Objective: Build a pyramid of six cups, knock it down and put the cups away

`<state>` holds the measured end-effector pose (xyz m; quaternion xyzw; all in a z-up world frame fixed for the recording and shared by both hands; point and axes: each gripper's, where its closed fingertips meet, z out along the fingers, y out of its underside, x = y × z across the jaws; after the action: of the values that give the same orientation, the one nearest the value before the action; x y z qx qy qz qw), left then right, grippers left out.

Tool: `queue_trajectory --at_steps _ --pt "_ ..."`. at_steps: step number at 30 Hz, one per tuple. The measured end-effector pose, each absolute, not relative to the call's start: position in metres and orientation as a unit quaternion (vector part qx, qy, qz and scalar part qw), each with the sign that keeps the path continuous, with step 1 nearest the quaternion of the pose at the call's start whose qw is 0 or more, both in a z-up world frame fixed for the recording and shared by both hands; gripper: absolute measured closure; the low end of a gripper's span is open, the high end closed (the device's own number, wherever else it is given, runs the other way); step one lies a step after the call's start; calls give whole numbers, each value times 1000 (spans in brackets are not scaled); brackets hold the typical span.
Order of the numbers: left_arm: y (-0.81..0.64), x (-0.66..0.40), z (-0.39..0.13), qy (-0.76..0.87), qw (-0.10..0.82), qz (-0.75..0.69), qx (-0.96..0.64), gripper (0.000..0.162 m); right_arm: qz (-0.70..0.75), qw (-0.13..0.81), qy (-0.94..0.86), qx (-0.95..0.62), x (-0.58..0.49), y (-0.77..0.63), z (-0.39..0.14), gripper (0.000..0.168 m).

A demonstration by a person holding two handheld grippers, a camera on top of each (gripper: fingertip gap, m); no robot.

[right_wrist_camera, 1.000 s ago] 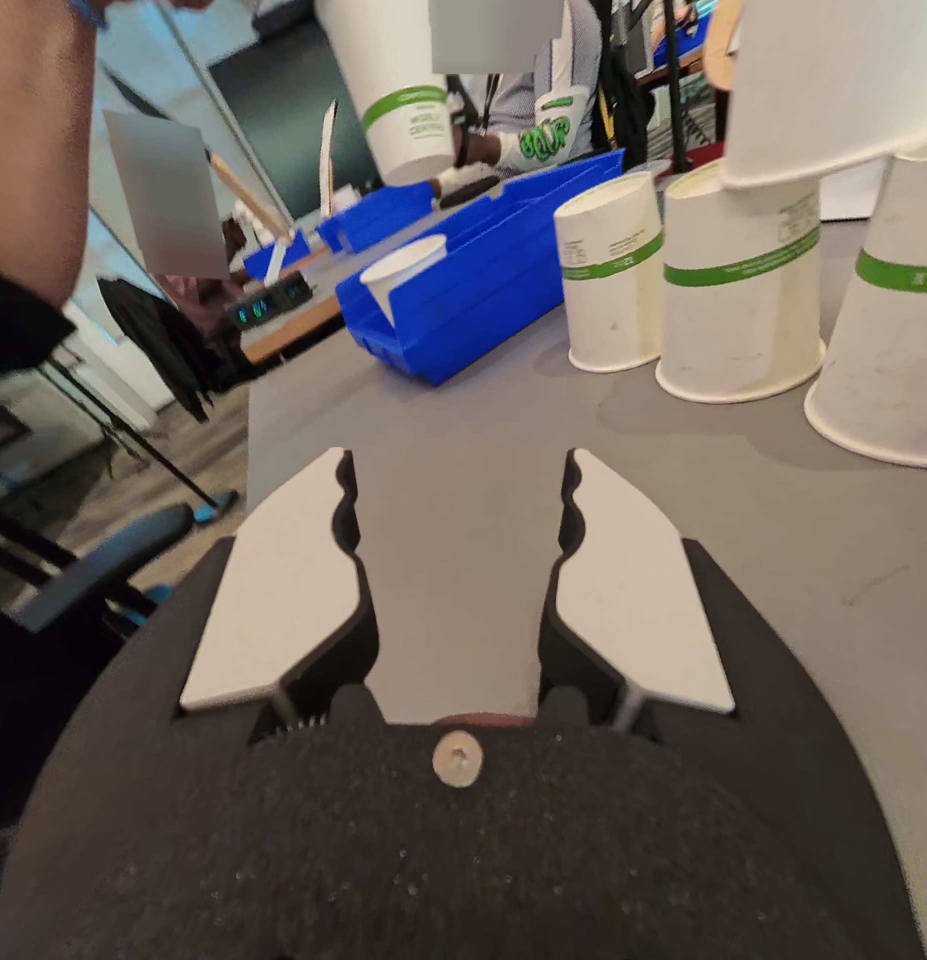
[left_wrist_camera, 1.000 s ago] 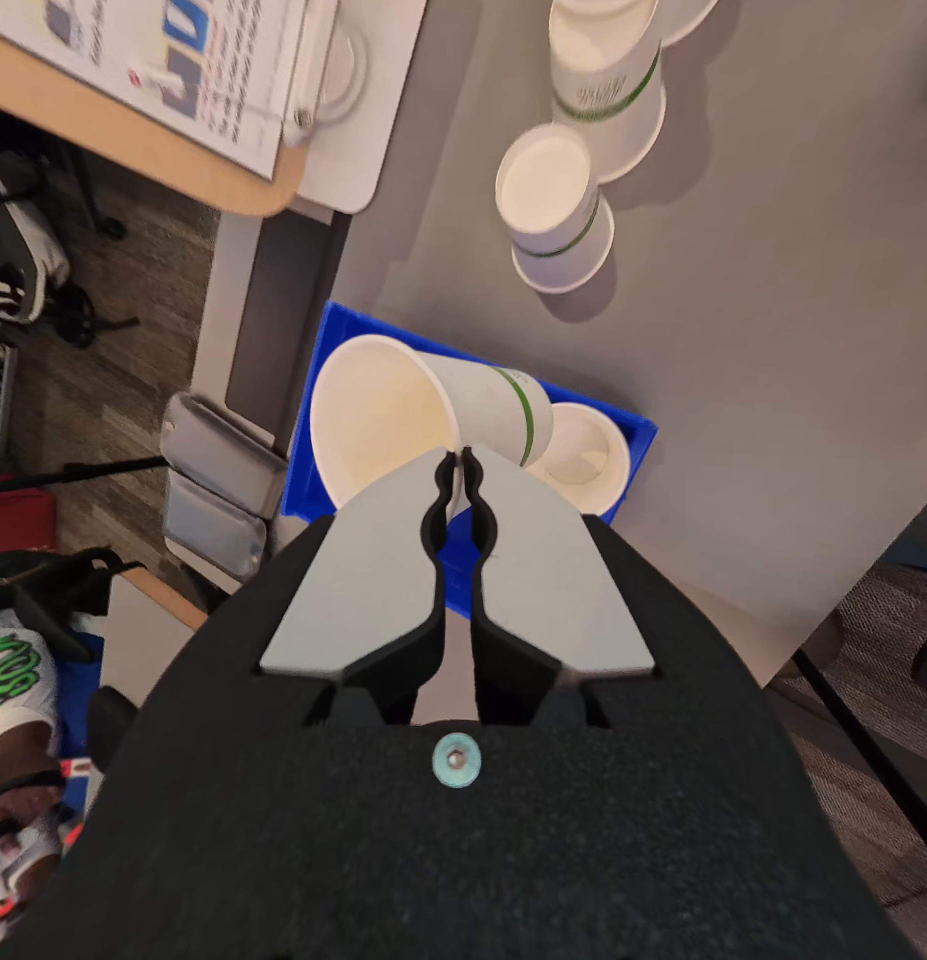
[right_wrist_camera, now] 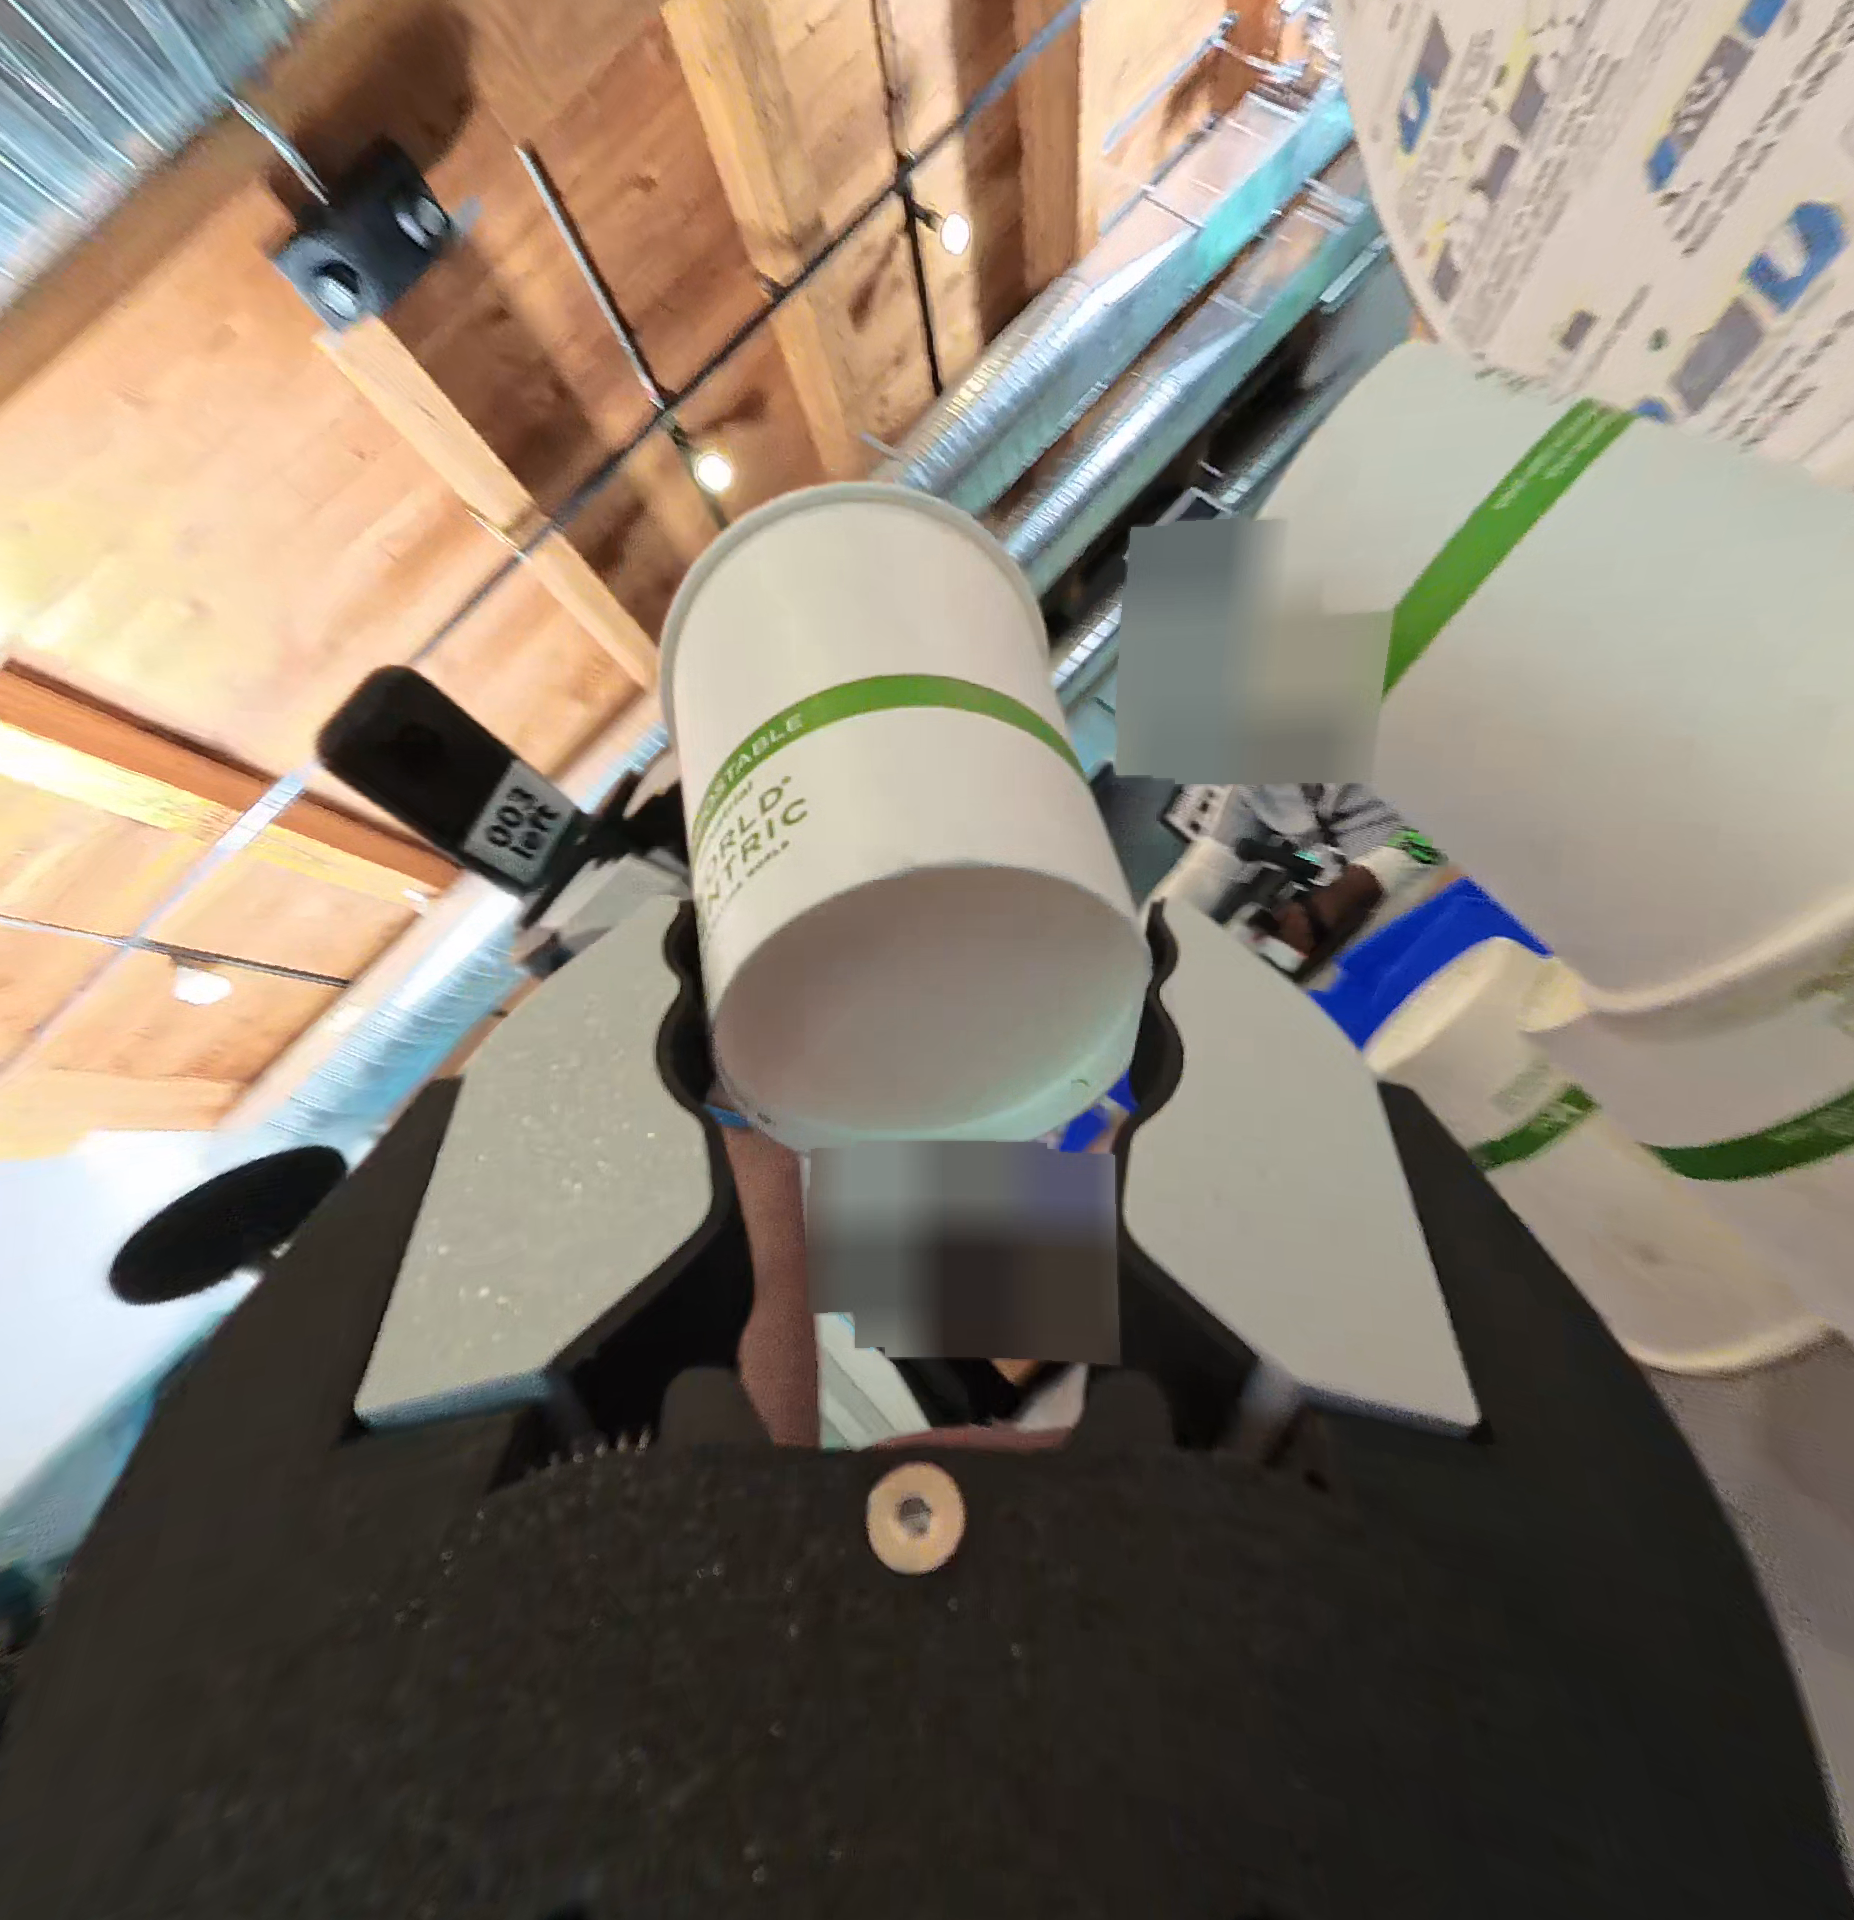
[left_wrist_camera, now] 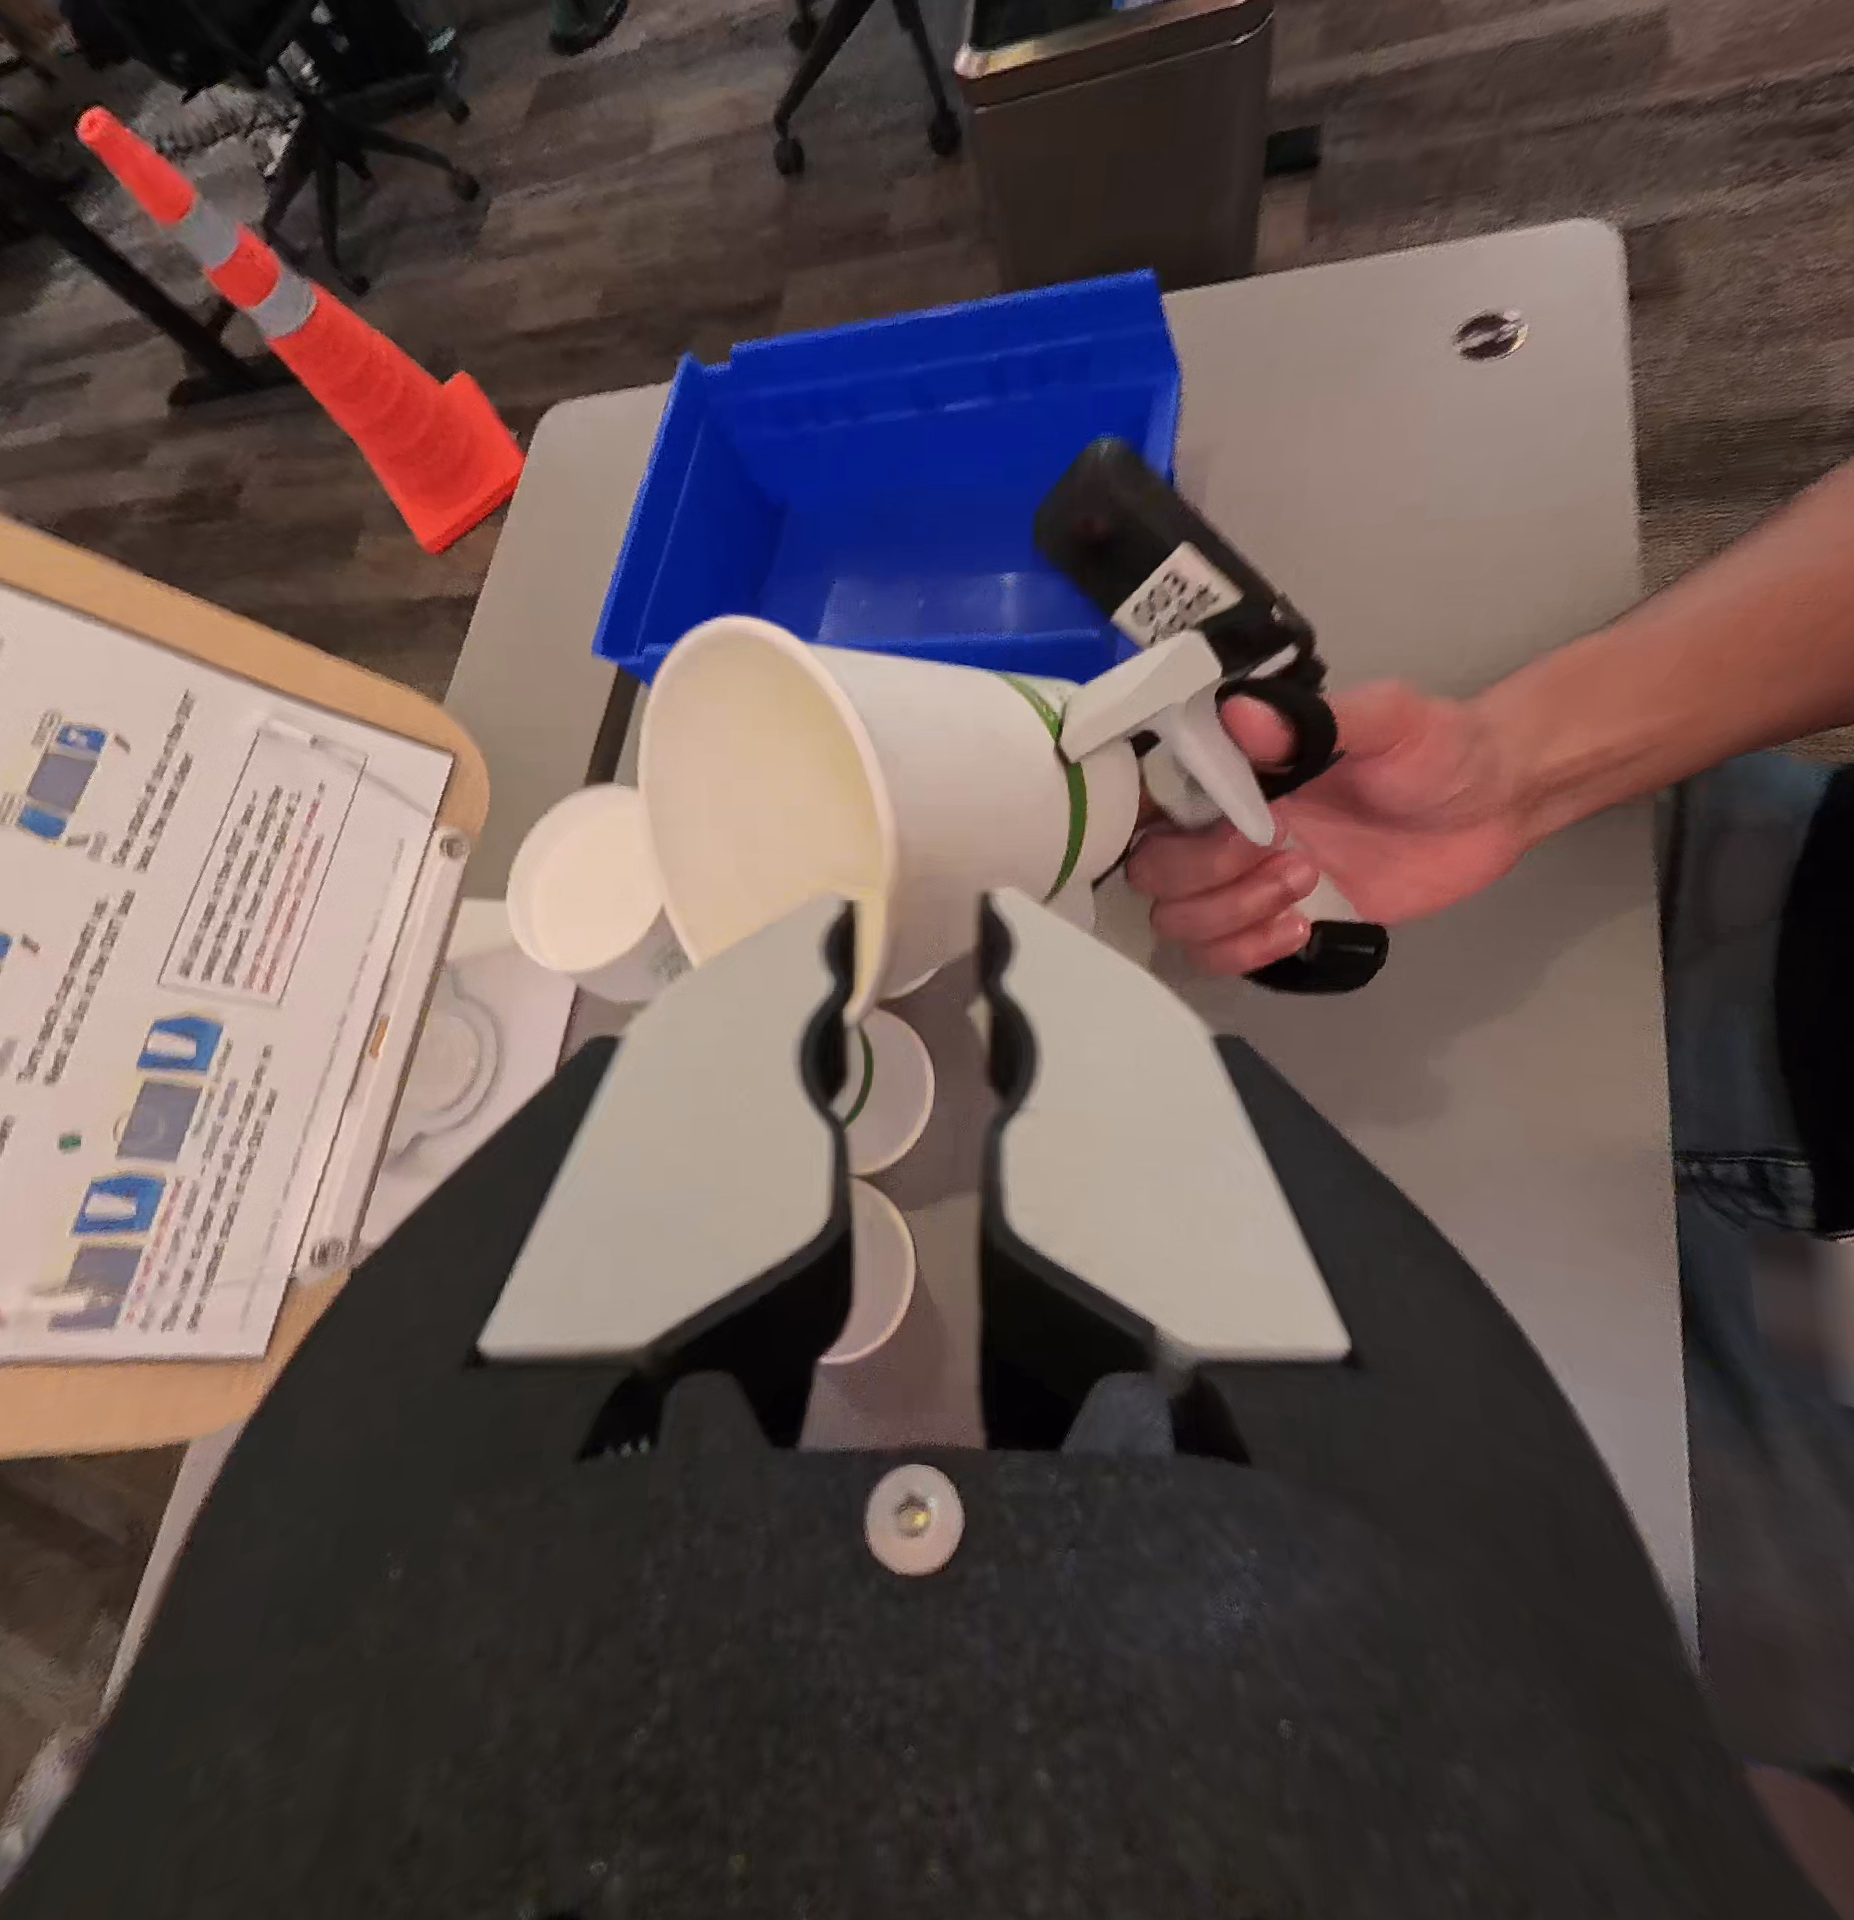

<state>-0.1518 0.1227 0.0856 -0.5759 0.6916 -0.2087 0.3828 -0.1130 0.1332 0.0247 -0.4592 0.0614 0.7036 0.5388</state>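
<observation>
A white paper cup with a green band [left_wrist_camera: 902, 790] hung on its side in the air above the grey table [left_wrist_camera: 1422, 499], its wide mouth turned toward the left wrist camera. The left gripper [left_wrist_camera: 912, 935] had its two grey fingers set a little apart, and the lower rim of the cup sat just inside the left finger [left_wrist_camera: 694, 1122], touching or nearly touching it; whether that finger truly pressed the rim could not be told. The cup's narrow base end lay between the white fingers of the right gripper [left_wrist_camera: 1162, 769], held in a person's hand [left_wrist_camera: 1359, 821]. In the right wrist view the same cup's closed bottom [right_wrist_camera: 923, 987] filled the gap between that gripper's [right_wrist_camera: 923, 977] grey fingers, which pinched it from both sides.

Behind the cup stood an open blue plastic bin [left_wrist_camera: 902, 468] on the table. Below the held cup, other white paper cups [left_wrist_camera: 590, 894] stood upside down on the table, partly hidden by the left fingers. A sheet of printed instructions on a wooden board [left_wrist_camera: 175, 935] lay to the left, and an orange traffic cone [left_wrist_camera: 372, 384] stood on the floor beyond.
</observation>
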Motion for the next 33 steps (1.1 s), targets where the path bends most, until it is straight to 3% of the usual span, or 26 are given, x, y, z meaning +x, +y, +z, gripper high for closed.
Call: queue_trajectory --at_steps 3,9,11,12,17,24,30,33 --pt "119 -170 70 671 382 -209 -600 111 636 554 19 -537 -118 138 12 88" --pt "95 -200 37 655 411 -205 -601 89 478 562 -124 -664 -126 139 -3 89" --pt "76 -204 29 679 409 -207 -574 73 434 541 -165 -701 -128 139 -11 89" --pt "70 -204 30 684 414 -203 -566 78 420 529 -185 -714 -130 138 -14 89" --pt "91 -199 27 701 444 -48 -556 66 378 491 -234 -750 -137 134 -25 89" --pt "134 -181 -19 736 400 205 -506 56 350 486 -253 -760 -151 131 -31 89" --pt "149 -171 -31 735 391 254 -492 60 351 483 -266 -757 -158 125 -31 89" --pt "152 -172 -40 738 378 272 -488 75 343 483 -269 -760 -158 126 -34 89"
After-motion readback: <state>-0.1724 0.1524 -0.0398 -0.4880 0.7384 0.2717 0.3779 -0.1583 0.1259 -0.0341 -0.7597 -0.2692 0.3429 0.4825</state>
